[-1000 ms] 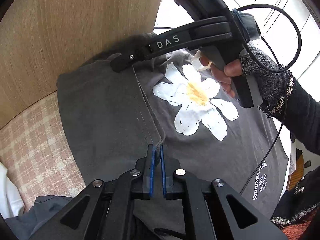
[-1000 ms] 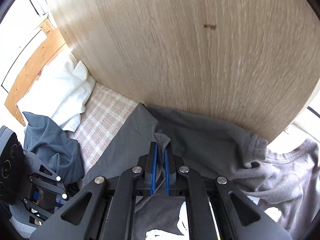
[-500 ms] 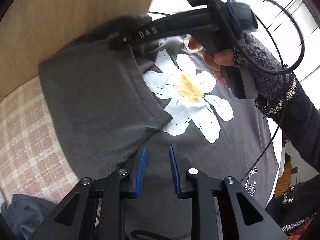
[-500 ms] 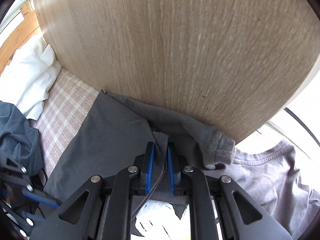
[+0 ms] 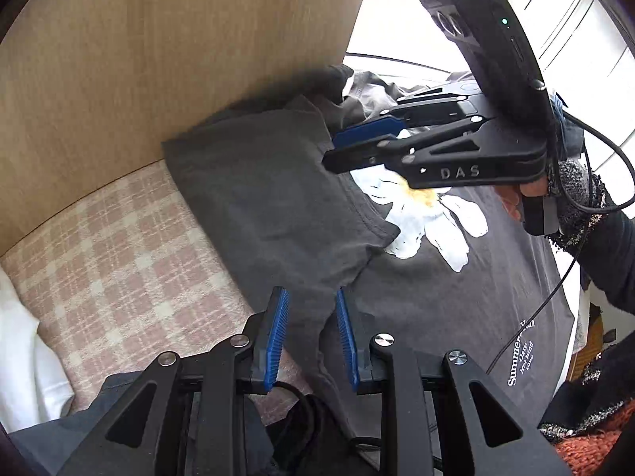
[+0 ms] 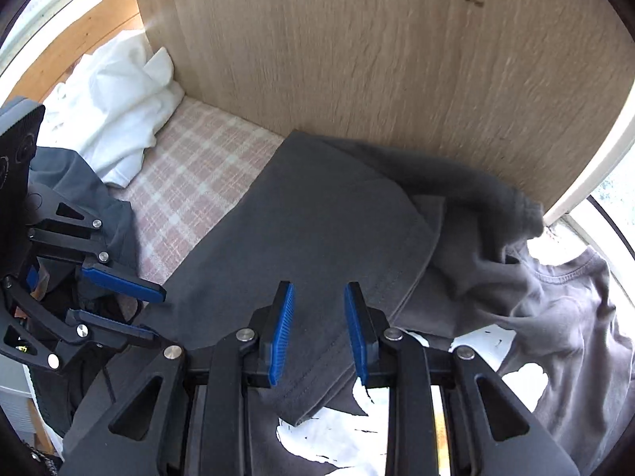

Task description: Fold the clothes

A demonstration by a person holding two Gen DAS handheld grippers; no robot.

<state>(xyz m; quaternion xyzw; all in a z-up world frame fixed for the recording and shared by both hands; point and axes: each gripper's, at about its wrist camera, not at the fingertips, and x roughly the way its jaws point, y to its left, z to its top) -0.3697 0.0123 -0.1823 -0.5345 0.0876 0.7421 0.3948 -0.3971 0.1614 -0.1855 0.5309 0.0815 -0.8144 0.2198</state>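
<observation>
On the checked bedcover (image 5: 119,246) against the wooden board (image 6: 377,59), your left gripper (image 5: 311,337) and right gripper (image 6: 319,329) hover spread, empty, letting the grey T-shirt's (image 5: 456,297) folded sleeve (image 5: 274,198) settle.

T-shirt (image 5: 456,289) spread on the plaid cover (image 5: 119,254), one side folded over its front, far edge against the wooden panel (image 5: 158,59). White cloth (image 6: 115,107) left of the T-shirt, also against the panel. Left gripper (image 5: 311,339) and right gripper (image 6: 319,331) above the folded side, jaws apart.
</observation>
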